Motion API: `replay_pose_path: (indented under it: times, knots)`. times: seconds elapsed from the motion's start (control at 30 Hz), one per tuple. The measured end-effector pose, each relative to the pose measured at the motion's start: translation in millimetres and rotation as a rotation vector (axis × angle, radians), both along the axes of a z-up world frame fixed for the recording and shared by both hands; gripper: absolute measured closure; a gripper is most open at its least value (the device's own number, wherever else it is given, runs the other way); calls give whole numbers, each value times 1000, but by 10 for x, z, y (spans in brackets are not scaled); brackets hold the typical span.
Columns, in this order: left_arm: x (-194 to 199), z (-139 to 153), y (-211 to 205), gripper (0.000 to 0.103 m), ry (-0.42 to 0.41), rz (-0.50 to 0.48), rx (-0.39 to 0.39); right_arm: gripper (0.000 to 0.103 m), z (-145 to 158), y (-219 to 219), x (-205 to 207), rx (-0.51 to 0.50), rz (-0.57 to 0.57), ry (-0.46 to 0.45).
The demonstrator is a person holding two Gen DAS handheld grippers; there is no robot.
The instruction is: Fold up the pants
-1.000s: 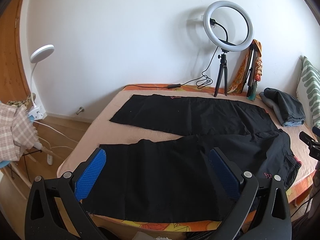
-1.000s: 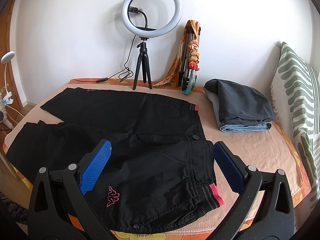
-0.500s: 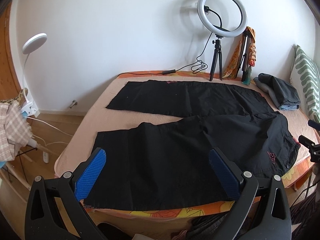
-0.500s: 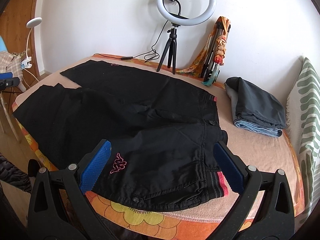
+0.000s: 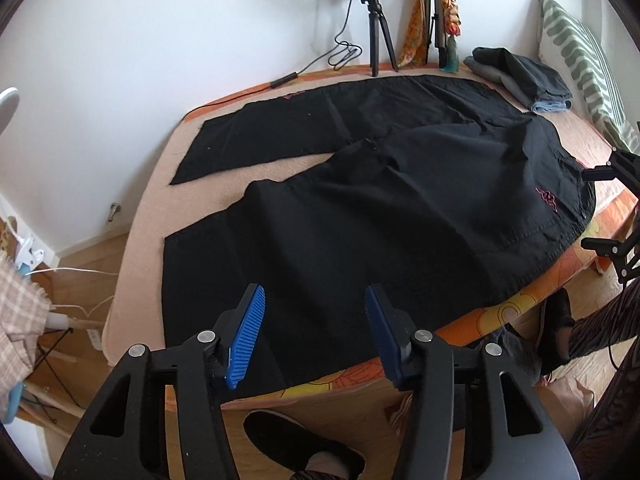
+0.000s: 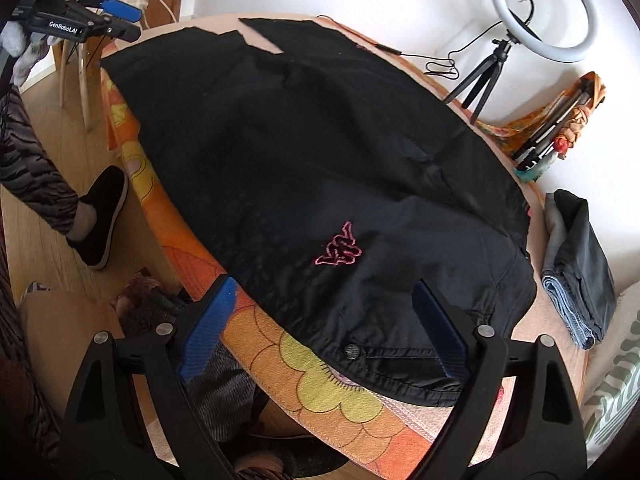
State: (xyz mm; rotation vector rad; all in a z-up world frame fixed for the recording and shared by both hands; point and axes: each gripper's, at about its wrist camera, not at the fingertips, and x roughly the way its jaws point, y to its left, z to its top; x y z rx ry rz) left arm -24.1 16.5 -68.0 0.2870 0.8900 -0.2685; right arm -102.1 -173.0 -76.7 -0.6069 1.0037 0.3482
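Black fabric lay flat under both tools: the pants (image 5: 384, 216) were spread across the bed (image 5: 148, 208), legs apart, no fold made. The left gripper (image 5: 314, 334) hung above the near leg's hem, jaws closing on nothing. The right gripper (image 6: 332, 332) hovered at the waistband's near edge, also narrowing, empty. By my judgement, every fold remained.

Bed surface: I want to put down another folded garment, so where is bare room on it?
The black pants cover most of the bed. Bare patches: the peach wedge between the two legs, the strip along the left edge, and the corner between the waistband and the folded clothes pile. The far edge is crowded by the ring light tripod and cable.
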Motion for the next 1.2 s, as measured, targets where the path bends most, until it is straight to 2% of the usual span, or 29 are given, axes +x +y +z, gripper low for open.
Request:
replay_pose_path:
  times: [0.1,0.27,0.3,0.4,0.47,0.5,0.53,0.67,0.77,0.93,1.03,1.13,1.2]
  knots:
    - [-4,-58,-58,61,22,-51,22,18,-89,6,-12,-33,21,29]
    - [49,-117,-77,62,55,-71,0,27,-143,-46,50,-46,31,92]
    - [63,-129,-76,62,62,-70,-8,33,-137,-43,66,-42,37,105]
    - [79,-152,-85,62,72,-74,-17,64,-126,-39,133,-24,54,159]
    - [61,-148,-108,61,68,-92,-15,73,-96,-20,171,-17,51,167]
    - [48,-147,-125,61,63,-102,-11,84,-69,-18,189,-6,52,167]
    - [38,-150,-145,58,65,-118,-12,88,-33,-22,214,11,49,168]
    - [-28,-157,-247,49,84,-187,-27,91,119,-37,321,40,24,119]
    - [-78,-172,-350,49,105,-237,-41,92,232,-27,398,53,14,93]
    - [-108,-255,-566,49,112,-293,0,93,453,-43,547,76,-11,43]
    - [-35,-326,-634,49,99,-261,52,93,589,-96,682,105,-30,20]
    - [76,-338,-590,50,85,-199,59,93,675,-140,738,118,-37,6]
    - [173,-325,-482,59,75,-139,64,93,691,-164,738,122,-37,6]
